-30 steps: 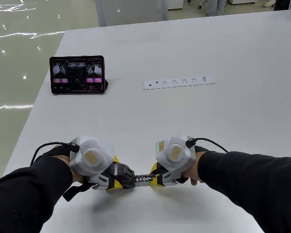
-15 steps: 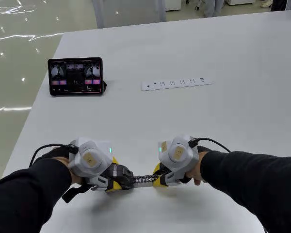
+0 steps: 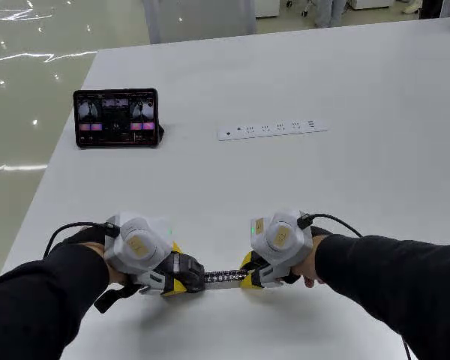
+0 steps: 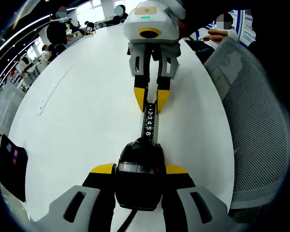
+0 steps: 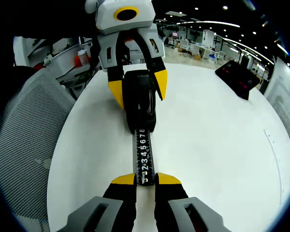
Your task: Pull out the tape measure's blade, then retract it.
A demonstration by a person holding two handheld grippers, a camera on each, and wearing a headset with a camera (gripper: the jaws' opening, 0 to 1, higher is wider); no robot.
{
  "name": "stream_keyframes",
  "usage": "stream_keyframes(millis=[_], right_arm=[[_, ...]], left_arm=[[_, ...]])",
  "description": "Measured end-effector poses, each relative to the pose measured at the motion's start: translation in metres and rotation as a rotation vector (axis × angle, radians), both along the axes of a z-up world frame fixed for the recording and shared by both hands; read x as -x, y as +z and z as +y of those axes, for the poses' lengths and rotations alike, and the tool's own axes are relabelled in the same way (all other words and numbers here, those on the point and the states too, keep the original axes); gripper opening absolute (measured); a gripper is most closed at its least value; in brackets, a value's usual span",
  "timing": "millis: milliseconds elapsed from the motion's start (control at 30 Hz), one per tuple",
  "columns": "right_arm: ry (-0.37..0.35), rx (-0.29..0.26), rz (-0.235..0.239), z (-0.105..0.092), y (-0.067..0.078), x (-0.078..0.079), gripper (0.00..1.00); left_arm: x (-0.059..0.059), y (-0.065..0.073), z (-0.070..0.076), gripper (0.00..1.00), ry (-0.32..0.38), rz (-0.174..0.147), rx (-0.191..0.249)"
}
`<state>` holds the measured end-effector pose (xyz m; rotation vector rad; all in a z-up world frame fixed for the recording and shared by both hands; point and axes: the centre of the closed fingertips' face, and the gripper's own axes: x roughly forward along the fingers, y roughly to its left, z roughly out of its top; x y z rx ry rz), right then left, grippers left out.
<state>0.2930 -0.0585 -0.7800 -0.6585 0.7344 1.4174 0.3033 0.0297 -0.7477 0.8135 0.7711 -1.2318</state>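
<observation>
A black tape measure case [image 3: 186, 273] sits near the table's front edge, clamped between the yellow-tipped jaws of my left gripper [image 3: 174, 276]. In the left gripper view the case [image 4: 139, 171] lies between the jaws and its blade [image 4: 149, 122] runs ahead to the right gripper [image 4: 152, 99]. A short length of numbered blade [image 3: 225, 277] spans the gap to my right gripper [image 3: 249, 277], which is shut on the blade's end. The right gripper view shows the blade [image 5: 143, 154] pinched at its tip by the right gripper [image 5: 145, 180], with the case [image 5: 139, 104] beyond.
A tablet [image 3: 116, 118] with a lit screen stands at the table's back left. A white power strip [image 3: 272, 129] lies across the middle of the white table [image 3: 360, 172]. A grey mesh chair [image 4: 253, 125] stands beside the table's near edge.
The right gripper has drawn slightly to the right, so a little more blade shows between the two grippers. The left gripper holds the case in place.
</observation>
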Motion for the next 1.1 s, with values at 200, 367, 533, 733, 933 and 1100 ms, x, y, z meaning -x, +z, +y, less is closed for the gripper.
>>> stream_keyframes(millis=[200,367,533,733,933,1100], right_arm=[[0.002,0.009,0.000,-0.005,-0.001,0.000,0.10],[0.001,0.012,0.000,-0.009,-0.001,0.000,0.10],[-0.004,0.016,0.004,-0.015,-0.001,-0.001,0.10],[-0.009,0.021,0.004,-0.024,-0.001,-0.001,0.10],[-0.011,0.019,0.008,-0.028,0.000,-0.002,0.10],[-0.013,0.014,0.014,-0.029,0.000,-0.003,0.10]], left_arm=[[0.000,0.000,0.000,0.31,0.001,0.000,0.002],[0.000,0.000,0.000,0.31,0.002,-0.001,0.002],[0.000,0.000,0.000,0.31,0.005,-0.002,0.002],[0.000,0.000,0.000,0.31,0.005,-0.003,0.002],[-0.001,0.000,-0.001,0.31,0.006,-0.001,0.005],[-0.001,0.000,-0.001,0.31,0.010,-0.001,0.016]])
